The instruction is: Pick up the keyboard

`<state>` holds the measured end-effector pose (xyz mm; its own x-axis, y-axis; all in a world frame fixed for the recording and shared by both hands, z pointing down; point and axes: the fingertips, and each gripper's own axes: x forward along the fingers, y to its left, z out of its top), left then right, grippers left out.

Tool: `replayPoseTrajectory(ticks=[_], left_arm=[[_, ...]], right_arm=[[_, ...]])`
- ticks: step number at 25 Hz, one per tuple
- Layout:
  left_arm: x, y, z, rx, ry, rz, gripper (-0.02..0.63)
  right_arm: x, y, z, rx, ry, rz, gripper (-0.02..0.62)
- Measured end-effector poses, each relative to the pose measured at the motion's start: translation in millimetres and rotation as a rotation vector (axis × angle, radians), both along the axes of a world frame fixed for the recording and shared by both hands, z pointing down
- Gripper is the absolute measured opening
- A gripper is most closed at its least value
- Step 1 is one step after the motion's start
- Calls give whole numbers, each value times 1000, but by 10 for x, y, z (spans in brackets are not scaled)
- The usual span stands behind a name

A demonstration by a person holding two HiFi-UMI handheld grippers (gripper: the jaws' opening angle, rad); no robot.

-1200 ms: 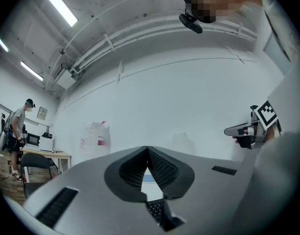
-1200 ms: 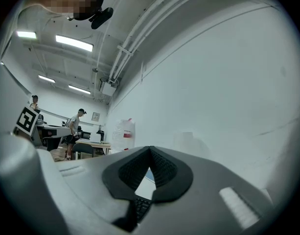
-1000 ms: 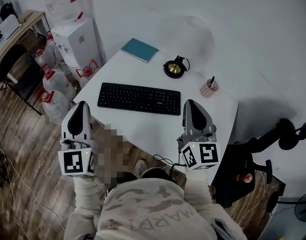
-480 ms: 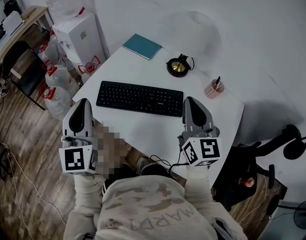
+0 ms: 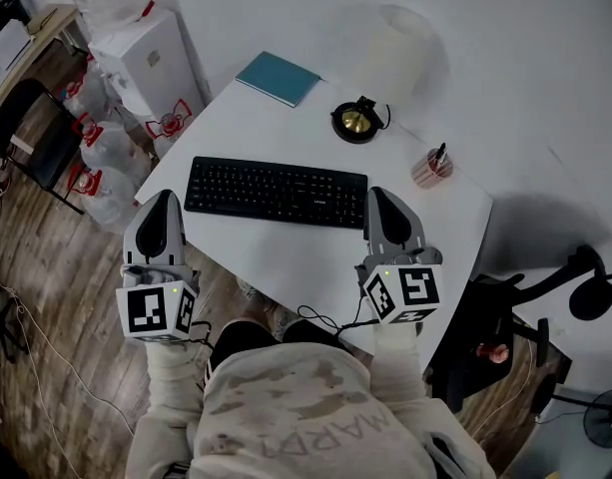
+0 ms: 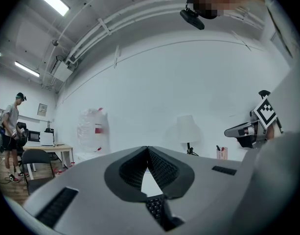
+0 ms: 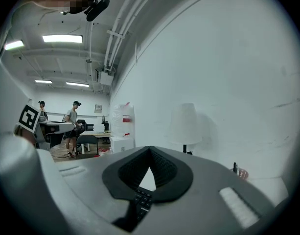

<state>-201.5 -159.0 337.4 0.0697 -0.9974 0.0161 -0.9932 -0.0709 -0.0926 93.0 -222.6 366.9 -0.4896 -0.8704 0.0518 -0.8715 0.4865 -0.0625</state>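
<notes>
A black keyboard (image 5: pixel 276 192) lies flat across the middle of the white table (image 5: pixel 306 262). My left gripper (image 5: pixel 163 200) hovers off the table's left edge, just short of the keyboard's left end. My right gripper (image 5: pixel 377 194) is over the table beside the keyboard's right end. Both point level towards the wall. In the left gripper view the jaws meet at their tips (image 6: pixel 148 148), with keyboard keys (image 6: pixel 154 207) showing below them. In the right gripper view the jaws (image 7: pixel 150 148) are also shut, with keys (image 7: pixel 141 199) beneath. Neither holds anything.
On the table behind the keyboard lie a teal notebook (image 5: pixel 277 77), a lamp base (image 5: pixel 355 123) and a pen cup (image 5: pixel 430 168). A white cabinet (image 5: pixel 146 58) and water jugs (image 5: pixel 106 153) stand to the left. An office chair (image 5: pixel 545 297) is to the right, and a cable (image 5: pixel 330 322) hangs at the front edge.
Both grippers have sunk and edged a little closer to the keyboard's two ends. Their jaws have stayed shut and the keyboard has not moved.
</notes>
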Motion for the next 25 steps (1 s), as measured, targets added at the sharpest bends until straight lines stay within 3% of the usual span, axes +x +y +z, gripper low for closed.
replayPoseTrajectory(ticks=[8, 25], left_arm=[[-158, -427, 322, -83, 30, 7, 6], [-485, -1097, 1308, -363, 73, 42, 6]], right_arm=[[-34, -349, 318, -94, 41, 25, 11], [-53, -935, 1263, -348, 92, 96, 12]])
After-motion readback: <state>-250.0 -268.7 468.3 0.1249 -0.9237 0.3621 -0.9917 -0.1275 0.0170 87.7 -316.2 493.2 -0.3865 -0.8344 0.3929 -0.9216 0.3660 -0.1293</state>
